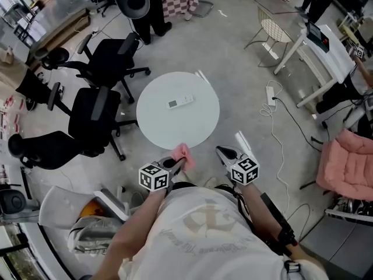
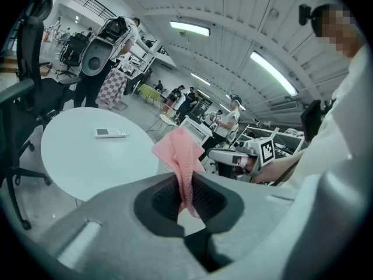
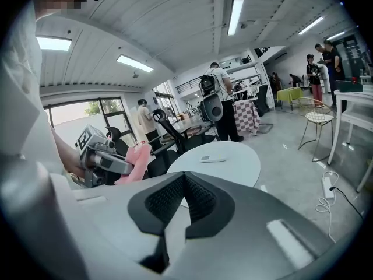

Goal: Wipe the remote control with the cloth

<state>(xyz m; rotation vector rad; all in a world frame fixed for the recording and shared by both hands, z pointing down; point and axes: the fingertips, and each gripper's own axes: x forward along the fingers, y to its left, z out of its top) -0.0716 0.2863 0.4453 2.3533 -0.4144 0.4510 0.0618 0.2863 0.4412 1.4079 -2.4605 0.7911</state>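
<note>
Head view shows the white remote control [image 1: 180, 102] lying alone near the middle of the round white tabletop [image 1: 157, 127]. At the near edge of the tabletop the left gripper [image 1: 178, 163] is clamped on a pink cloth [image 1: 182, 152], which sticks out past its jaws. Beside it the right gripper [image 1: 224, 154] is closed and holds nothing. Black office chairs [image 1: 93, 112] stand left of the tabletop.

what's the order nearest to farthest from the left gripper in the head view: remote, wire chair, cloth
1. cloth, pinched in the left gripper itself, at the table's near edge.
2. remote, near the table's middle.
3. wire chair, beyond the table, upper right.
</note>
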